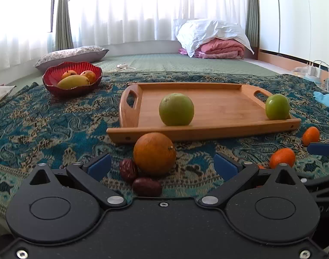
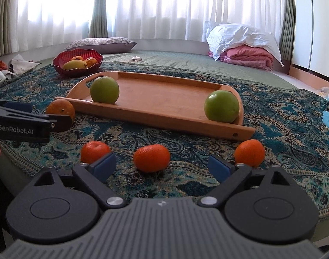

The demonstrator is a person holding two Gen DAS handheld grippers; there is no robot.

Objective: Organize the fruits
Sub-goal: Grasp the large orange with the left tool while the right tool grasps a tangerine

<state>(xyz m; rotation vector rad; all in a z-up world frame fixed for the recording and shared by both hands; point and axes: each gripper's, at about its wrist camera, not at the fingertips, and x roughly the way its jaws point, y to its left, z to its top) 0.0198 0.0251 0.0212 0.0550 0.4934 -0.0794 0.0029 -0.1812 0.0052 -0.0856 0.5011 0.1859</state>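
My left gripper (image 1: pixel 162 164) is open, low over the patterned cloth, with a large orange (image 1: pixel 154 153) between its blue pads (image 1: pixel 99 166) but apart from both. Two dark red dates (image 1: pixel 146 186) lie just in front of it. My right gripper (image 2: pixel 162 166) is open too, and the middle mandarin (image 2: pixel 151 158) of three sits loose between its pads. The other mandarins (image 2: pixel 95 151) (image 2: pixel 249 152) lie to either side. Behind them a wooden tray (image 2: pixel 164 118) holds two green fruits (image 2: pixel 104 89) (image 2: pixel 221 106), one at each end.
A red bowl (image 1: pixel 56 84) with mangoes stands at the back left on the cloth (image 1: pixel 46 129). Beyond it lie a pillow (image 1: pixel 71 54) and a cable (image 1: pixel 123 66). Folded bedding (image 1: pixel 216 41) is at the back right, with a charger (image 1: pixel 313 70) and blue cloth at the right edge.
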